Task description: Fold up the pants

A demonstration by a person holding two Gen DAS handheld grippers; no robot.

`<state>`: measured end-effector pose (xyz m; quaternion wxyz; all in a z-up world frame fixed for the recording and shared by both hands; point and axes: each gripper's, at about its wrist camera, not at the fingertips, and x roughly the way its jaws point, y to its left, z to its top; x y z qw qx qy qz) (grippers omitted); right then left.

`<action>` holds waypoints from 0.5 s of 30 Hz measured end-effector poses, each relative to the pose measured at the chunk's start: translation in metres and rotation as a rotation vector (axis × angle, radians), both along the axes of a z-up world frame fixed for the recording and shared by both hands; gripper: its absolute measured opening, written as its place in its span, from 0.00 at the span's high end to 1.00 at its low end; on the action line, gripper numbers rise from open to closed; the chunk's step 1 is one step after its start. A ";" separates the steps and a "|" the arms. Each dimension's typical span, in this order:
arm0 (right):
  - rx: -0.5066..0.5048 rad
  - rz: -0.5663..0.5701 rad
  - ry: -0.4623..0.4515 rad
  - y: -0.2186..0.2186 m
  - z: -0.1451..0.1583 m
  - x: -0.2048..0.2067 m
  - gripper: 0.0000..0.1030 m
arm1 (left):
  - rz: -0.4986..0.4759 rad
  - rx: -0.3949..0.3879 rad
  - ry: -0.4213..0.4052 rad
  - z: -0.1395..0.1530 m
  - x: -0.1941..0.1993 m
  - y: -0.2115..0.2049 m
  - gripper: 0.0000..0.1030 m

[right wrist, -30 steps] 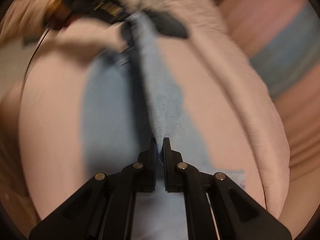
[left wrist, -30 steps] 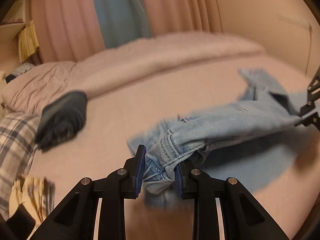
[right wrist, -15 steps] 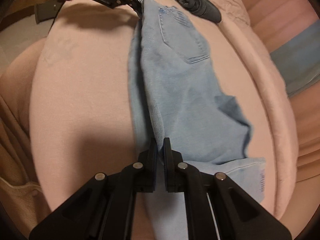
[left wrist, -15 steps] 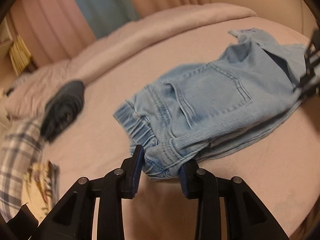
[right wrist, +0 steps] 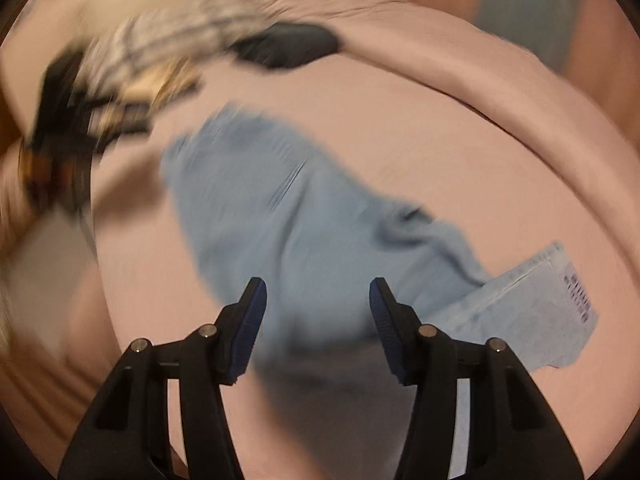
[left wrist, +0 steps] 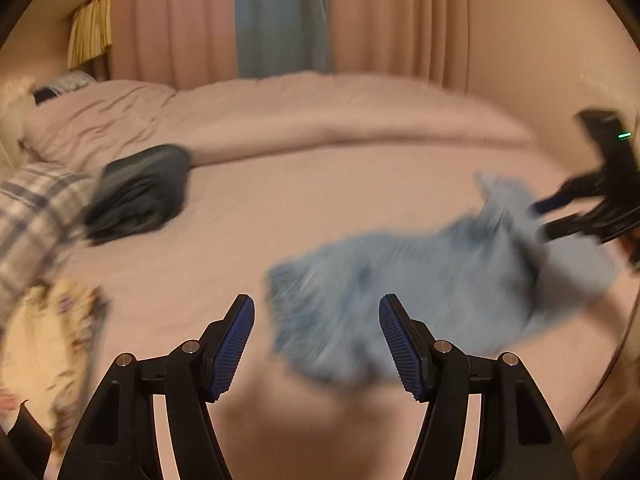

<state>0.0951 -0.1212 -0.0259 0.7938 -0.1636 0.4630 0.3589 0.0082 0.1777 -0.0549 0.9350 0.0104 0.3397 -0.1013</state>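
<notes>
Light blue denim pants [left wrist: 420,288] lie on the pink bed, blurred by motion, waistband end toward my left gripper [left wrist: 316,340]. That gripper is open and empty, hovering just in front of the waistband. In the right wrist view the pants [right wrist: 296,232] spread across the sheet, with a leg end [right wrist: 532,304] at the right. My right gripper [right wrist: 318,320] is open and empty above the pants. It also shows in the left wrist view [left wrist: 560,216] at the far right, above the leg end.
A dark folded garment [left wrist: 140,192] lies at the left of the pink bed [left wrist: 320,184]. A plaid cloth [left wrist: 32,216] and a floral cloth [left wrist: 44,340] lie at the left edge. A rolled duvet [left wrist: 320,120] and curtains stand behind.
Both grippers have opened and let go of the pants, which now lie on the bed. Both have pulled back from the cloth.
</notes>
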 end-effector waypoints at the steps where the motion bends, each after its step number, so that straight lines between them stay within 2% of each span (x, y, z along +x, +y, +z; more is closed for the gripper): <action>1: 0.028 -0.040 0.029 -0.002 0.005 0.005 0.49 | -0.006 -0.026 0.001 0.000 0.010 -0.005 0.37; 2: 0.055 -0.078 0.072 -0.001 0.007 0.022 0.48 | -0.017 -0.045 -0.001 0.000 0.022 -0.012 0.37; 3: 0.066 -0.115 0.133 0.004 0.005 0.046 0.52 | -0.023 -0.054 -0.001 -0.002 0.032 -0.019 0.37; 4: 0.070 -0.134 0.155 0.006 0.005 0.047 0.53 | -0.028 -0.057 0.010 -0.006 0.042 -0.025 0.37; 5: 0.065 -0.154 0.208 0.012 -0.001 0.066 0.53 | -0.027 -0.053 0.030 -0.012 0.052 -0.029 0.37; 6: 0.053 -0.164 0.252 0.015 -0.006 0.070 0.57 | -0.021 -0.044 0.052 -0.018 0.059 -0.031 0.37; 9: -0.039 -0.241 0.415 0.020 -0.033 0.084 0.59 | 0.011 0.008 0.101 -0.037 0.073 -0.030 0.37; 11: -0.117 -0.271 0.486 0.021 -0.055 0.090 0.62 | 0.048 0.060 0.130 -0.050 0.078 -0.026 0.37; 12: -0.121 -0.281 0.508 0.020 -0.061 0.089 0.63 | 0.065 0.083 0.139 -0.054 0.081 -0.024 0.37; 13: -0.099 -0.285 0.533 0.020 -0.066 0.092 0.67 | 0.088 0.109 0.150 -0.061 0.085 -0.019 0.37; 14: -0.068 -0.291 0.545 0.020 -0.067 0.095 0.77 | 0.095 0.115 0.158 -0.065 0.087 -0.016 0.37; 15: -0.015 -0.307 0.545 0.019 -0.067 0.100 0.81 | 0.099 0.109 0.163 -0.068 0.090 -0.012 0.36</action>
